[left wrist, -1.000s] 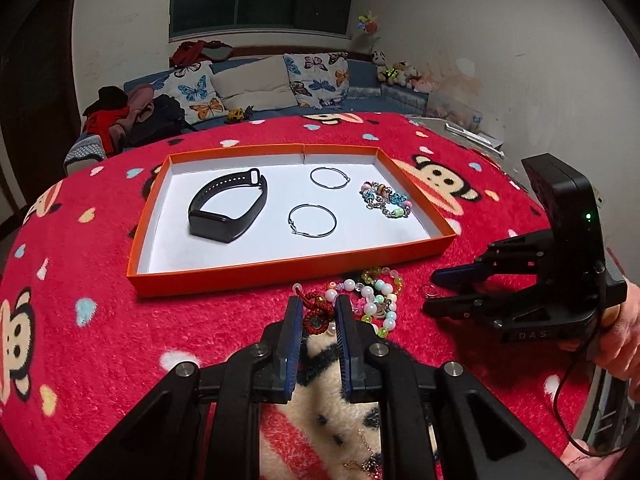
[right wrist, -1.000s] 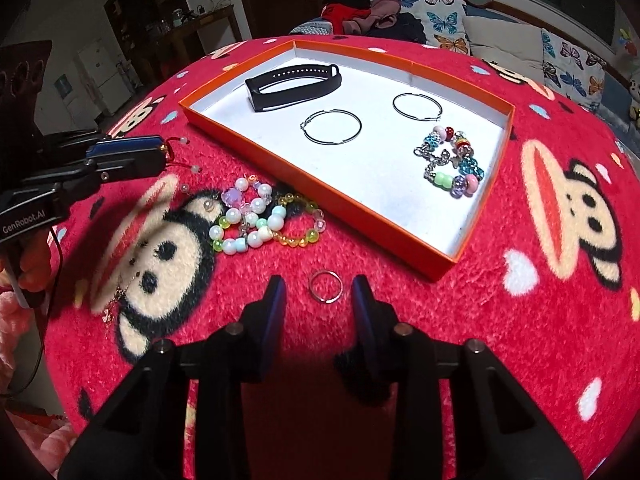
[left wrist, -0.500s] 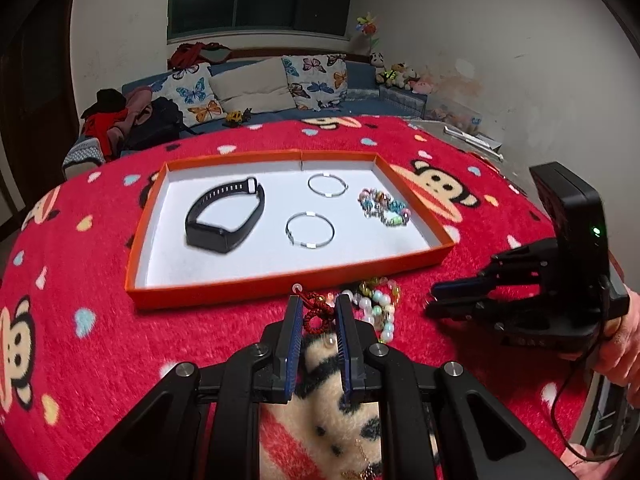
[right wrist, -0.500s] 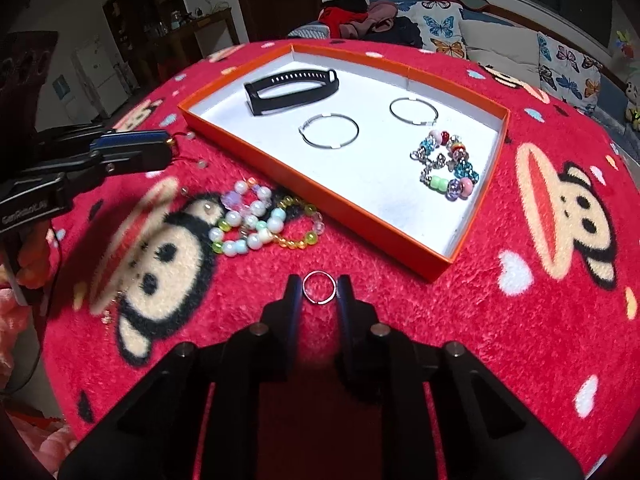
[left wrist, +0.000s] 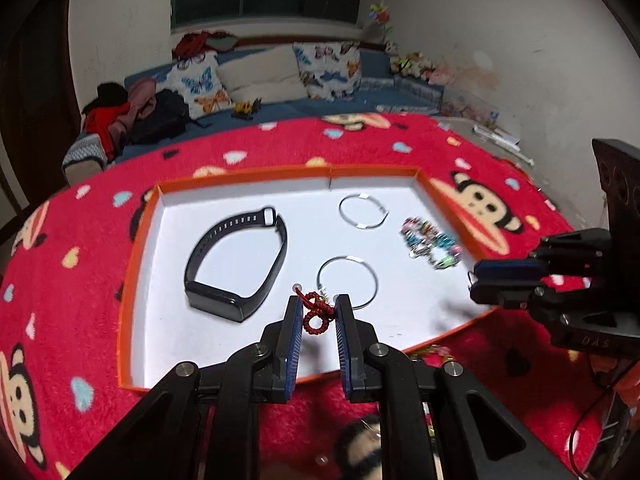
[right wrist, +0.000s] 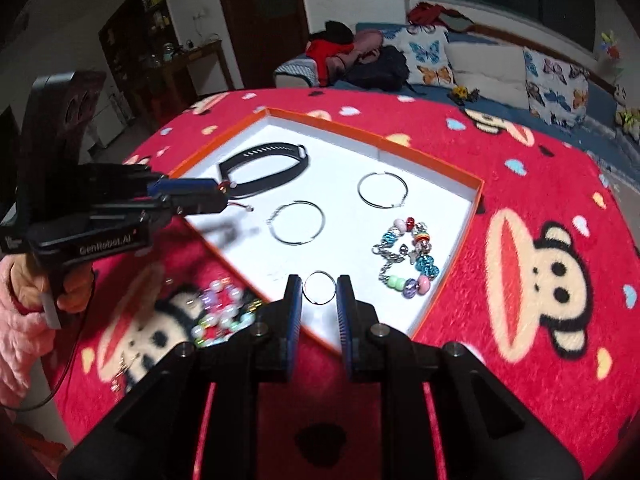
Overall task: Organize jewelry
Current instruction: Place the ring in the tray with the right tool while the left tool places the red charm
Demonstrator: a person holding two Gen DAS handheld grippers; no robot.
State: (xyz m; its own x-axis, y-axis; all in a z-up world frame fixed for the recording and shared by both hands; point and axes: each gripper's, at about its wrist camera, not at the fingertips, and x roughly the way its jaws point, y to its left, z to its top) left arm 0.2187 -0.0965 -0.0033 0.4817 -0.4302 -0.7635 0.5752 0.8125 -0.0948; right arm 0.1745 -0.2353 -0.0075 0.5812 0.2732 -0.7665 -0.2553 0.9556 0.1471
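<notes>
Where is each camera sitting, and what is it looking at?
Left wrist: rides the left gripper, which pinches a red cord ornament over the orange tray; the right gripper shows at right.
Right wrist: rides the right gripper, which pinches a small ring; the left gripper, a hand and a pink sleeve show at left.
Shared: tray, black wristband, two hoops.
</notes>
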